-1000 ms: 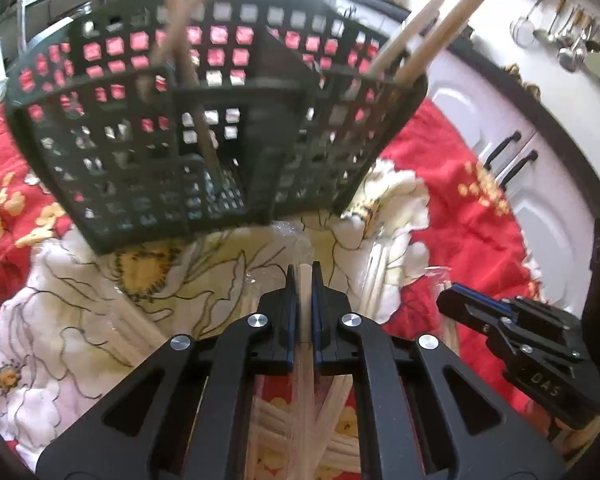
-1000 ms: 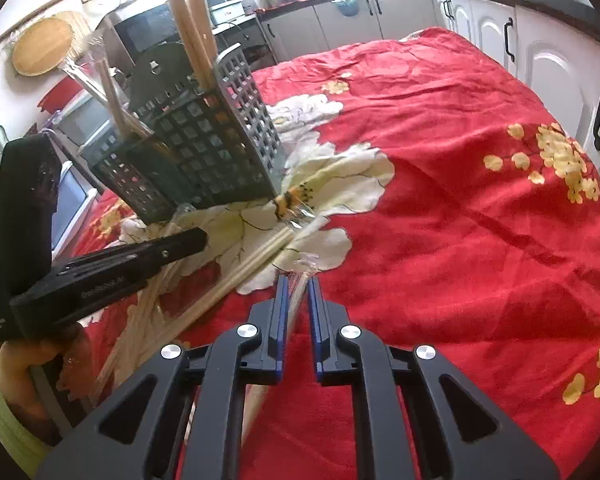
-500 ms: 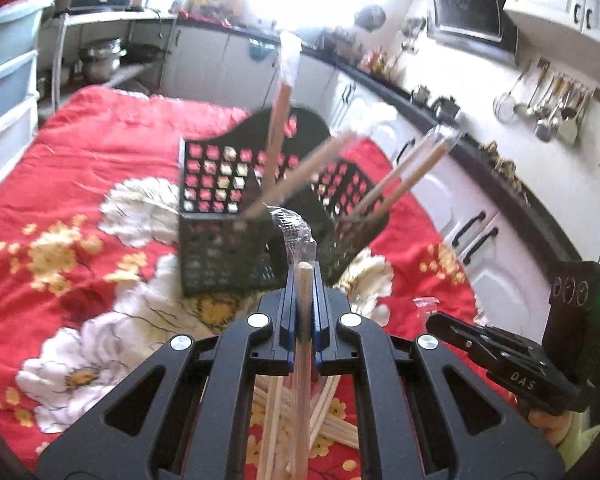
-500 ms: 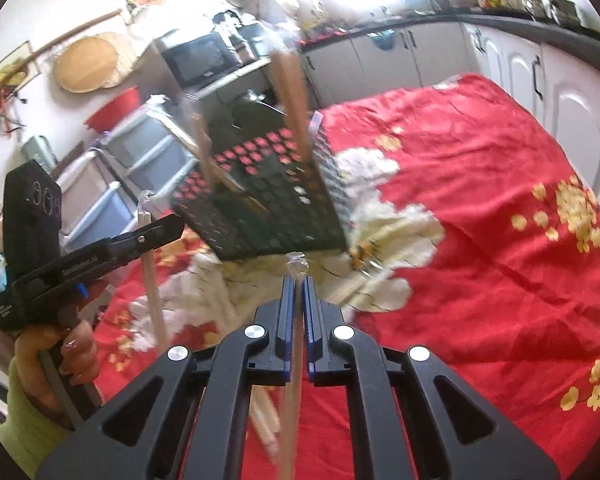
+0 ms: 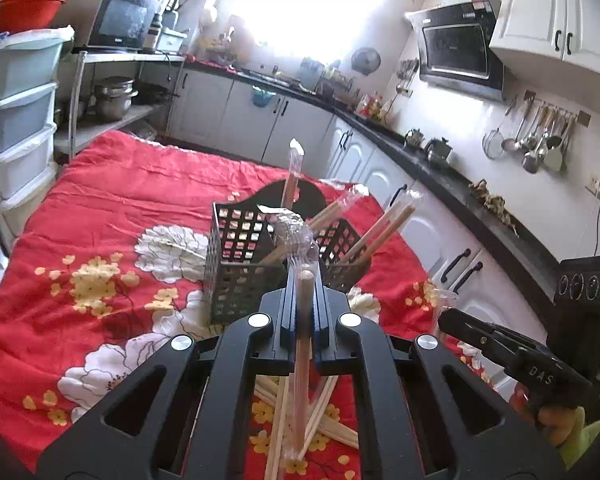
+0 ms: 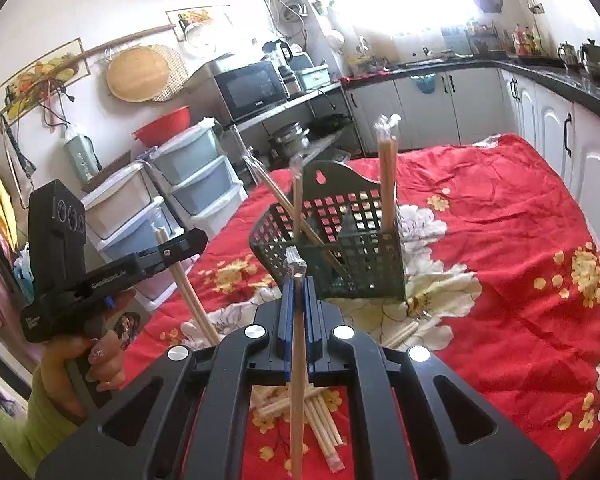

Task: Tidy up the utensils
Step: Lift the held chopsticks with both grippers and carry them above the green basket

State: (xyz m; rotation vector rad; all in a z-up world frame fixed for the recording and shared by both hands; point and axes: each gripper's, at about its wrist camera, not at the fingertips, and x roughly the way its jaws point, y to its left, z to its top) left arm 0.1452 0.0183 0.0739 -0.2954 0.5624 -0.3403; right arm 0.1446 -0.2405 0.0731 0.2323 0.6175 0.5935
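1. Gripping a wrapped pair of chopsticks (image 5: 303, 344), the left gripper (image 5: 304, 280) has its jaws pressed together on it; the sticks pass upright between the pads, with the crumpled clear wrapper above.
2. Clamped the same way, the right gripper (image 6: 298, 284) holds one thin wrapped chopstick pair (image 6: 297, 360), with its top just above the blue pads.
3. Both views show the black mesh caddy (image 5: 240, 268) standing on the red flowered cloth (image 5: 120, 200), ahead of the grippers, with several wrapped chopsticks leaning in its compartments.
4. Only the right wrist view shows the caddy's tall back plate with a hanging hole, and a hand (image 6: 84, 356) on the left gripper's handle, with a green sleeve.
5. Only the left wrist view shows the right gripper from the side, at the lower right; its pads cannot be seen there.
6. Under each gripper, loose chopsticks (image 6: 320, 416) lie crossed in a pile on the cloth, near the caddy.
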